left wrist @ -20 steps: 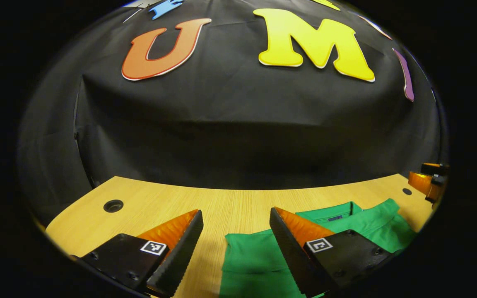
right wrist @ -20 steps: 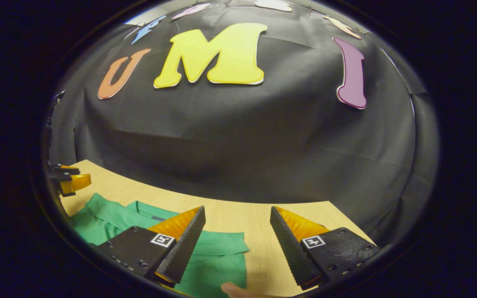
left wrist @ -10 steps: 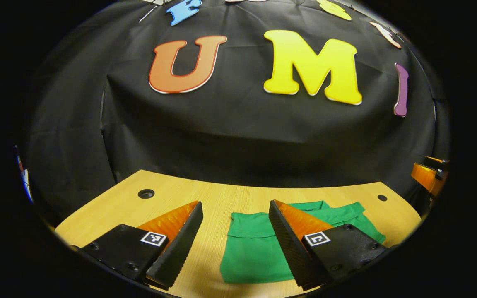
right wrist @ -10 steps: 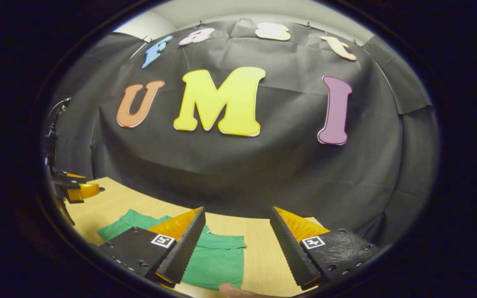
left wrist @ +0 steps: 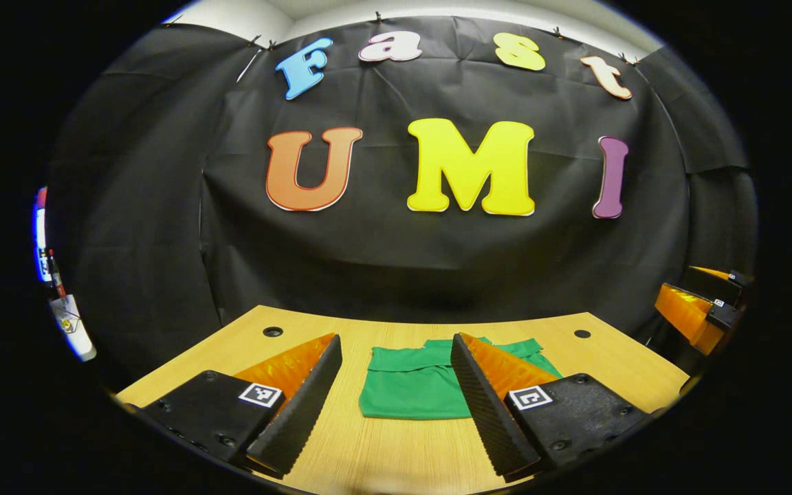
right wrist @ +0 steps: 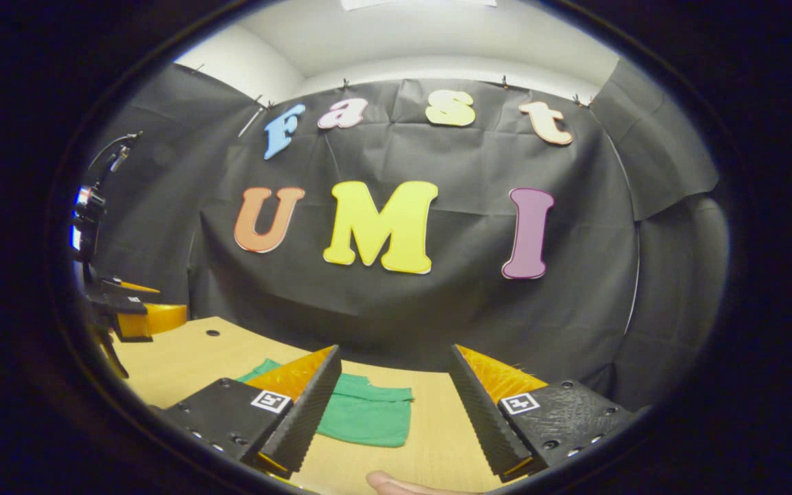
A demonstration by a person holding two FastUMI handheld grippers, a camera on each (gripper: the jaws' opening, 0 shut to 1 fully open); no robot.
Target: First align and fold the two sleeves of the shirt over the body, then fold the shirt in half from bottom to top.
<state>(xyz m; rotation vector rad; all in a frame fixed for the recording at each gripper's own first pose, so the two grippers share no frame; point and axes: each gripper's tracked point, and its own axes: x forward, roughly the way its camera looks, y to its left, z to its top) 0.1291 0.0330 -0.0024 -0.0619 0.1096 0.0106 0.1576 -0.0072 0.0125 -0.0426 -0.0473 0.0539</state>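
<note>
A green shirt [left wrist: 413, 381] lies folded into a compact rectangle on the wooden table [left wrist: 382, 454], collar toward the far edge. In the left gripper view, my left gripper [left wrist: 396, 405] hangs open above the table's near side, with the shirt seen between and beyond its fingers. In the right gripper view the same folded shirt [right wrist: 368, 412] lies ahead and to the left, partly behind one finger. My right gripper [right wrist: 392, 412] is open too, holding nothing. The other gripper shows far off at the edge of each view: the right gripper [left wrist: 702, 309] and the left gripper [right wrist: 131, 309].
Two round cable holes [left wrist: 273, 331] [left wrist: 581, 333] sit near the table's far corners. The black booth wall [left wrist: 396, 254] rises right behind the table. A fingertip [right wrist: 396, 483] of the person shows at the bottom edge of the right gripper view.
Both grippers have drawn back and up from the shirt, which now looks smaller and farther off. More of the wall and ceiling shows. Both stay open; the shirt lies still.
</note>
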